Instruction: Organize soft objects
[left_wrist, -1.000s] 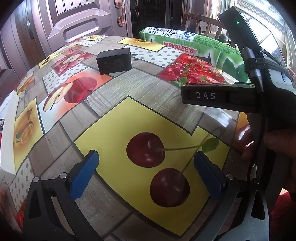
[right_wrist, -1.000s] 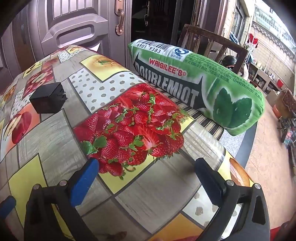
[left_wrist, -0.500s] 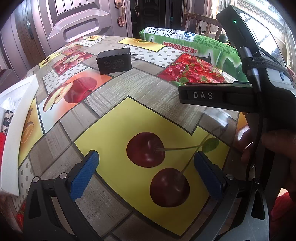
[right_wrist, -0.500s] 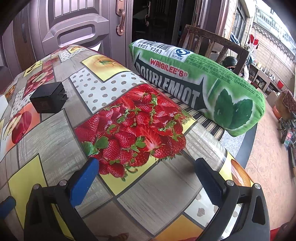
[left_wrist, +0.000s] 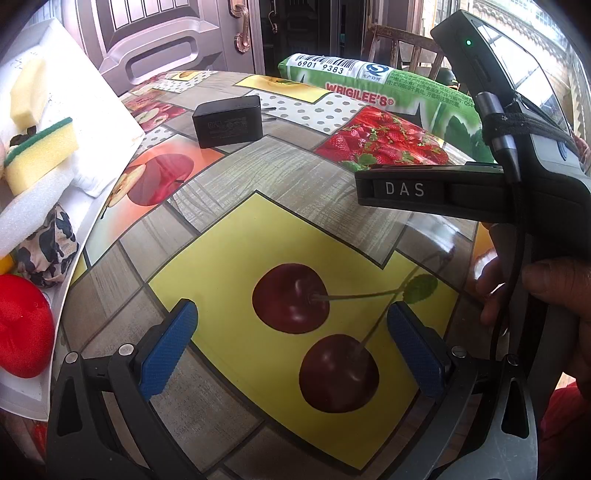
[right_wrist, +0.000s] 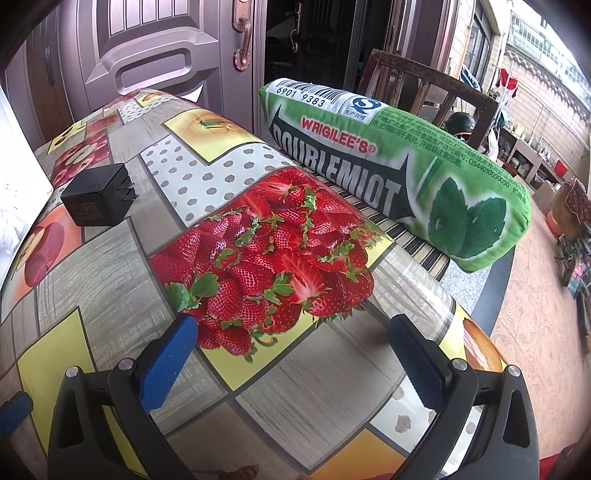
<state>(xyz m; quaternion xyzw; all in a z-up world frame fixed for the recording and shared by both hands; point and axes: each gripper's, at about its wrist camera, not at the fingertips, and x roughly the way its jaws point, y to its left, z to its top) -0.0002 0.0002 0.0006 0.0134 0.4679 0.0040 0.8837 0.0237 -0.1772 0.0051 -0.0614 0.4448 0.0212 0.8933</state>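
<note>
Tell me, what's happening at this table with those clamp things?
A person holds a two-finger gripper in each hand over a fruit-print table. The left gripper and right gripper are both open and hold nothing. Sponges, a red soft thing and a green gum-print pillow wait untouched.

Home setting, at an entrance opening onto a yard: panelled purple front door (right_wrist: 147, 55) with ornate brass handle (right_wrist: 242, 40), dark doorway beside it. Round worktop (right_wrist: 122, 258) under a fruit-print oilcloth, worn wooden chair (right_wrist: 432, 85) behind, black phone charger (right_wrist: 96, 199) lying on it. Outside at right, tiled floor (right_wrist: 532, 332), brick wall (right_wrist: 543, 99), hanging laundry (right_wrist: 508, 79), cluttered shelves.
</note>
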